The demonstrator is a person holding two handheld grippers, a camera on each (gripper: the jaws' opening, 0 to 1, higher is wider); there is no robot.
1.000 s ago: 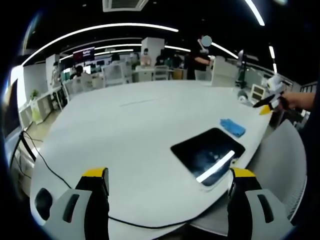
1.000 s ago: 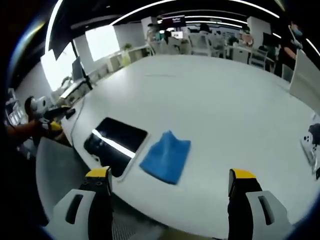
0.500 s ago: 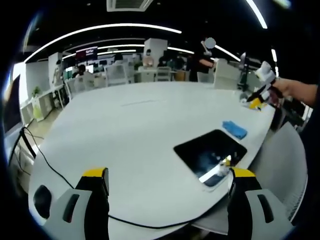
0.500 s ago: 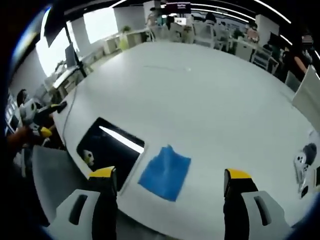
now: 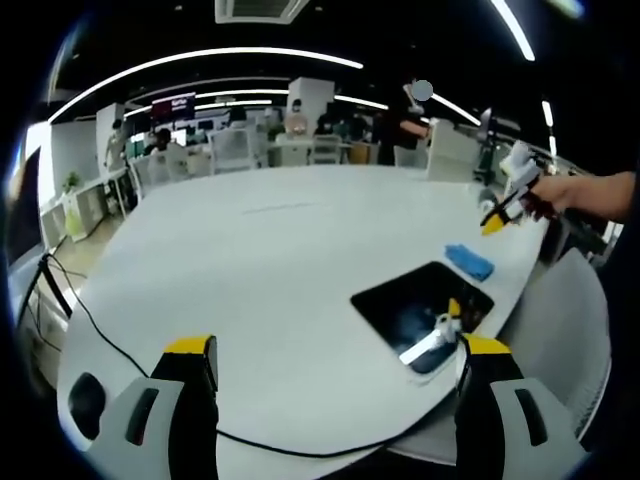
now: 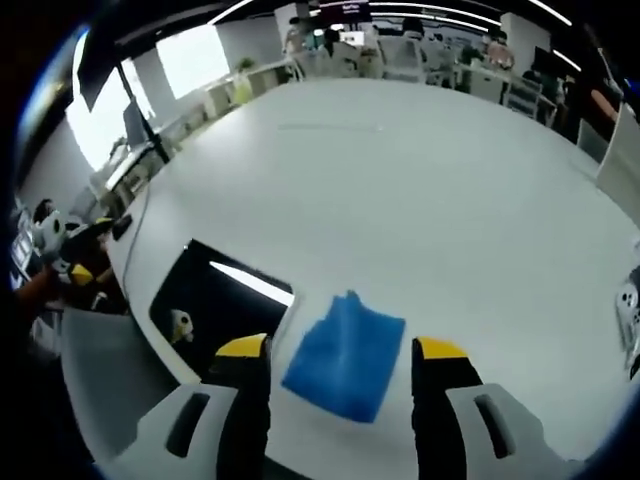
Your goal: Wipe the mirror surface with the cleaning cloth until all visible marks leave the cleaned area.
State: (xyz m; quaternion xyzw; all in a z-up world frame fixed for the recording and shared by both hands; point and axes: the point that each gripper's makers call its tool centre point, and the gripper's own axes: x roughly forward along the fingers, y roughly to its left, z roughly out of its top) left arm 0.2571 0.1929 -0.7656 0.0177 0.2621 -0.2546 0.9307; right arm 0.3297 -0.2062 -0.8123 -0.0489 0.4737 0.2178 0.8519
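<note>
The dark mirror (image 5: 415,308) lies flat near the white table's (image 5: 260,260) right edge, reflecting a bright ceiling strip. Just beyond it lies the blue cleaning cloth (image 5: 468,260). My left gripper (image 5: 336,372) hangs open over the table's near side, well short of the mirror. A hand holds my right gripper (image 5: 497,212) above the cloth. In the right gripper view the cloth (image 6: 345,355) lies flat on the table between the open right gripper (image 6: 341,352) tips, with the mirror (image 6: 222,308) just left of it. The left gripper (image 6: 62,240) appears at the far left.
A black cable (image 5: 95,325) runs across the table's left part to a dark object (image 5: 86,402). A grey chair (image 5: 562,330) stands at the table's edge by the mirror. A white device (image 6: 630,305) sits at the right. Desks and people fill the room behind.
My right gripper has moved down and closer to the blue cloth, and its jaws have narrowed around it. The left gripper has hardly moved.
</note>
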